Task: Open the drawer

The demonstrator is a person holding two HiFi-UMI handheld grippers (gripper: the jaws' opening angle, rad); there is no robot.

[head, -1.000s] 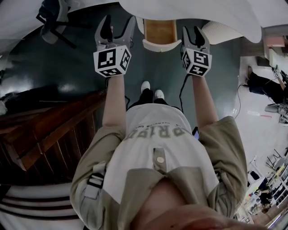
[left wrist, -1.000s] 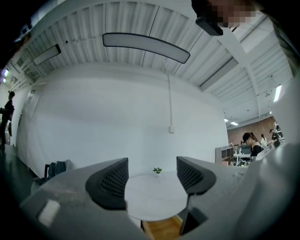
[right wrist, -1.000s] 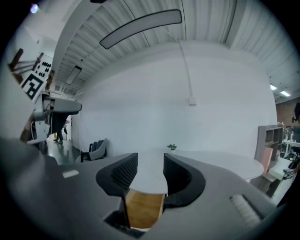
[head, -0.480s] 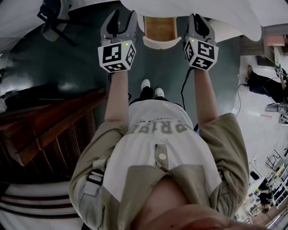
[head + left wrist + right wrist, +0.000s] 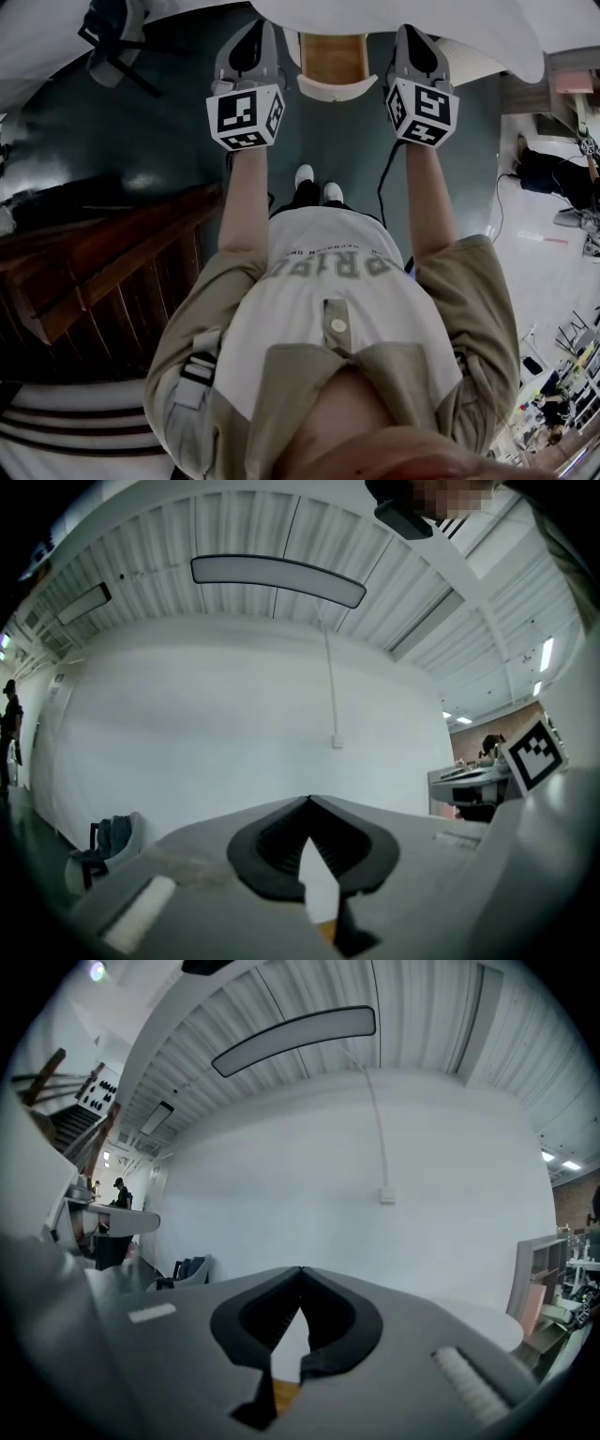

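**Head view:** Person stands on the dark green floor, both arms out fwd. L gripper and R gripper are held level, side by side, well apart. The drawer unit has a wood-coloured top and a white front. It sits on the floor ahead of the white shoes, btwn the two grippers, and neither touches it. Can't tell if the drawer is shut or pulled out. A wooden staircase runs along the floor's left edge, w/ a chair at the far left corner.

**L gripper view:** L gripper jaws have just closed. Tips meet, nothing btwn them. White wall ahead, long ceiling light above. A chair stands low left by the wall. The R gripper's marker cube shows at the right edge. A wood-coloured sliver shows low in the gap behind the tips, too small to say what it is.

**R gripper view:** R gripper jaws have also just closed, tips together, empty. White wall and ceiling light here too. A chair is on the floor at left and the staircase is upper left. A person stands far off.
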